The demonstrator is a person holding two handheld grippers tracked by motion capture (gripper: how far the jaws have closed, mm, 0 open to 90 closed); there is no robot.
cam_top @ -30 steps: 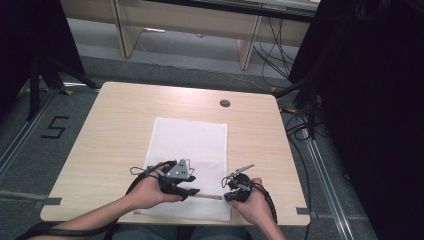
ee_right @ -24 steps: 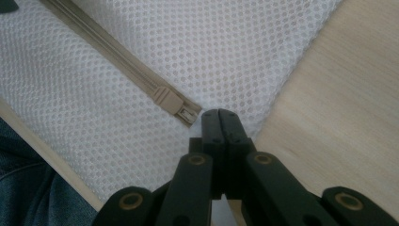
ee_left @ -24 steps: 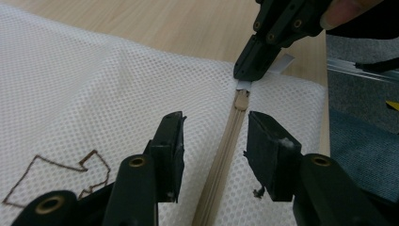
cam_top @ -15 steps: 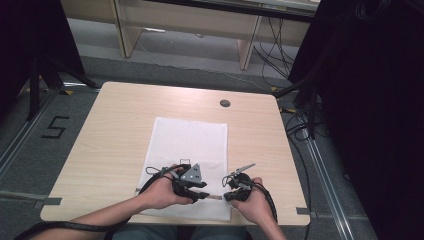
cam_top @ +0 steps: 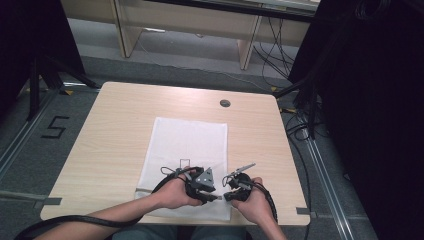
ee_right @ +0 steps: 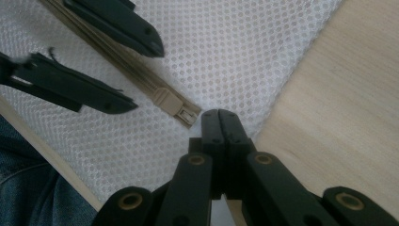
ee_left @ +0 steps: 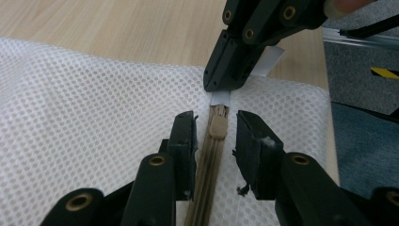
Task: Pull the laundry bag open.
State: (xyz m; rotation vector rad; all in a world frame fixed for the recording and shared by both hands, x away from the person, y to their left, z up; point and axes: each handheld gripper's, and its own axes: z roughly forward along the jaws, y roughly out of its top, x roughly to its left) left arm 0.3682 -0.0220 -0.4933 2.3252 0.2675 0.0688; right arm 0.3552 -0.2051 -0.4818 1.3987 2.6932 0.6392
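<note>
Mesh bag, white, lies flat on the desk, near edge by the person. Its beige zipper runs along that near edge, w/ the slider close to the bag's corner. Left gripper straddles the zipper: jaws have just been closing, slider between them, pads not yet touching it. Right gripper has jaws together, pinching the white tab at the zipper's end, just beyond the slider. Both hands sit close, nearly tip to tip.
</note>
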